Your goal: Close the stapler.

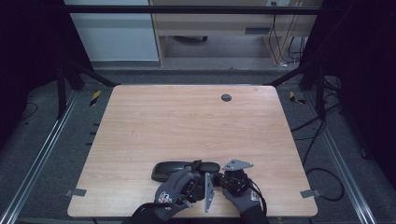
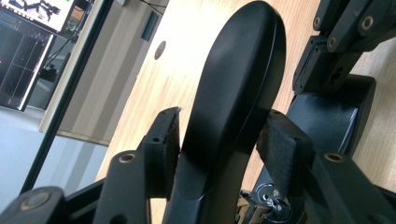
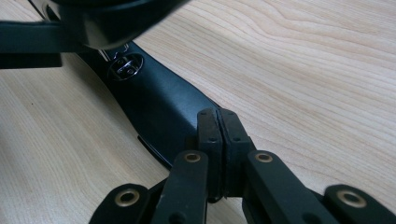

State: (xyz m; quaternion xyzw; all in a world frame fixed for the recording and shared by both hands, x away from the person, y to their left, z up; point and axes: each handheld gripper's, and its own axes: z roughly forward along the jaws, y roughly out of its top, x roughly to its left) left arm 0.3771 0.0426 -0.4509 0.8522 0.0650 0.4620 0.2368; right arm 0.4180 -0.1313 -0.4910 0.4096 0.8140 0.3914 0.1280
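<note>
Surface: pale wood-grain table, bare but for a round cable port at its far edge; dark frame rails and grey floor lie around it.
Work piece: black glasses case at the near edge of the table, just left of centre, directly in front of your hands.
Case detail: one curved shell stands raised, and a metal snap sits on the lower part.
Left gripper: your jaws straddle the raised shell with a pad close on each side. I cannot tell whether they press on it or only stand beside it.
Right gripper: jaws pressed together at the right end of the case. I cannot tell whether a thin edge is caught between them.
Risk 1: if your left pads are loose, the smooth, curved shell could slip out and drop onto the lower part.
Risk 2: if your right gripper has no real hold, any pull from the left could drag the whole case across the table, or off its near edge.
Risk 3: your two grippers work very near each other, so a quick turn of either wrist could knock them together.
Writing: the left glove carries a printed mark too small to read. The monitor shows content that is not legible. No brand is visible on the case.
</note>
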